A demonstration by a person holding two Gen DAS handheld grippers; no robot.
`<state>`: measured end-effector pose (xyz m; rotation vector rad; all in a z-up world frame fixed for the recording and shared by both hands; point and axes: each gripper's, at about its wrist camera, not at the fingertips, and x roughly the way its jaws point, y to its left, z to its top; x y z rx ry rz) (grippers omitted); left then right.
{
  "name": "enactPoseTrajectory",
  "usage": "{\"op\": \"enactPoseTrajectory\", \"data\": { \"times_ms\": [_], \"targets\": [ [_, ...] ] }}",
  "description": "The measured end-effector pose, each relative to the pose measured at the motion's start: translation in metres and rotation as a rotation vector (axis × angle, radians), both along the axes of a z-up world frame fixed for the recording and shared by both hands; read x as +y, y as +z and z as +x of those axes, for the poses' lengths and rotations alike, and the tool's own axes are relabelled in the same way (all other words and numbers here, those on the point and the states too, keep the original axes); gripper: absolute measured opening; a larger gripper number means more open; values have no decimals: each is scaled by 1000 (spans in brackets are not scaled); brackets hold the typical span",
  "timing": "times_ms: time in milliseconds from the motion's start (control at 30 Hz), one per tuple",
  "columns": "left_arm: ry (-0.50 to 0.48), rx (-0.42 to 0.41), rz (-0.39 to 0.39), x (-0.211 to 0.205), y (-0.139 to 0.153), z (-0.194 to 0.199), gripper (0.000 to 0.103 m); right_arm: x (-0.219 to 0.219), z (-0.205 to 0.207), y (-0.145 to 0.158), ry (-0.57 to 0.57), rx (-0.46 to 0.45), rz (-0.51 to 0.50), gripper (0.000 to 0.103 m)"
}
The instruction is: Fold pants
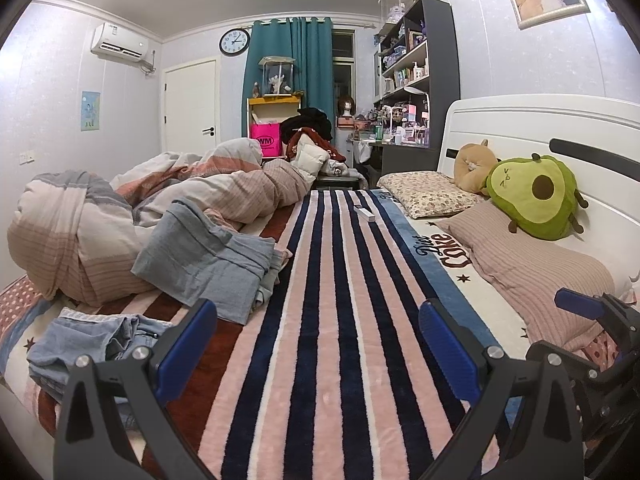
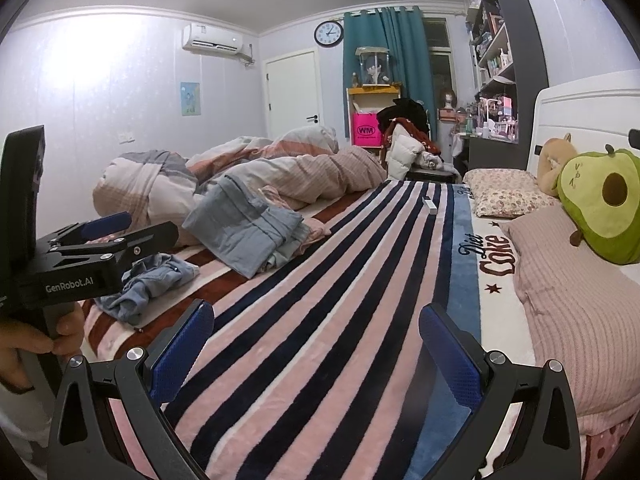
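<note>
The crumpled denim pants (image 1: 96,340) lie in a loose heap on the striped blanket (image 1: 340,320), ahead and to the left of the left hand-held gripper (image 1: 318,344), just beside its left finger; from the right hand-held gripper (image 2: 316,344) the same heap (image 2: 148,284) sits farther off to the left, beyond the other tool; so the left one is plainly the nearer (the right would have to cross over to reach). The heap has no clear long axis as it lies; waistband and legs cannot be told apart, though it spreads roughly sideways across the view. Behind it, farther forward and left, rests a grey-blue garment (image 1: 208,256) folded over against the bunched duvet (image 1: 100,220); whether it belongs to the task I cannot tell. Both hand-held grippers hover low over the blanket, pointing along the bed toward the far wall, fingers spread wide and grasping nothing; the left one, seen from the right wrist camera (image 2: 116,226), is held level, with the person's hand (image 2: 36,344) on its handle. A swing leftward and down seems the likely need.
</note>
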<state>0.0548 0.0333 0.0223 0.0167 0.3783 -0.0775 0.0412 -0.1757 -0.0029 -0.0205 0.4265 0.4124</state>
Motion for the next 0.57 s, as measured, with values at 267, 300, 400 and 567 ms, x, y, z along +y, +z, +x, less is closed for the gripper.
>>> {"op": "enactPoseTrajectory", "data": {
  "times_ms": [267, 300, 400, 567],
  "targets": [
    [-1, 0, 0, 1, 0, 0, 100, 2, 0, -2, -5, 0, 2, 102],
    [0, 1, 0, 0, 0, 0, 100, 2, -1, -2, -4, 1, 3, 102],
    [-1, 1, -1, 1, 0, 0, 100, 1, 0, -2, -3, 1, 3, 102],
    [-19, 10, 1, 0, -1, 3, 100, 2, 0, -3, -7, 3, 2, 102]
  ]
}}
